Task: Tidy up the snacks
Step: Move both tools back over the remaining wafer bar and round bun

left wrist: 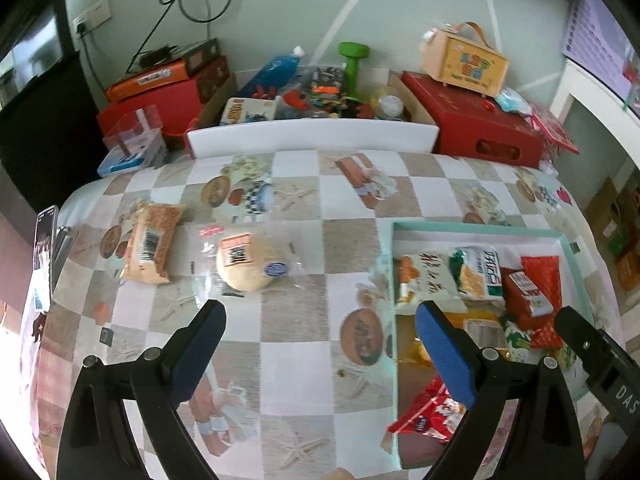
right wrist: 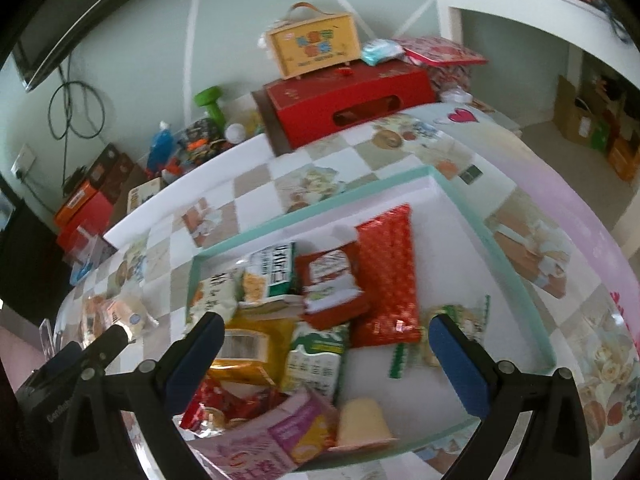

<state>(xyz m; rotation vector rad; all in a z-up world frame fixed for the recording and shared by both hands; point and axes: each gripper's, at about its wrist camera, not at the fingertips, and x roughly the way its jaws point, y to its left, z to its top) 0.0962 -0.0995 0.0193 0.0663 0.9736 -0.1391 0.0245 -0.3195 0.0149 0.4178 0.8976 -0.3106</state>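
Snacks overlap in tray, hiding lower packets.

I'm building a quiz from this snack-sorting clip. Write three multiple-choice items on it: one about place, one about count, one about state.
1. Where does the round bun lie?
A. in the tray
B. on the tablecloth
C. on the red box

2. How many snacks lie outside the tray?
A. two
B. four
C. none

3. How is the left claw?
A. shut on a packet
B. open, holding nothing
C. out of view

Answers: 1 B, it sits on the checked cloth left of the tray. 2 A, only the bun and the orange packet. 3 B, its fingers stand wide apart.
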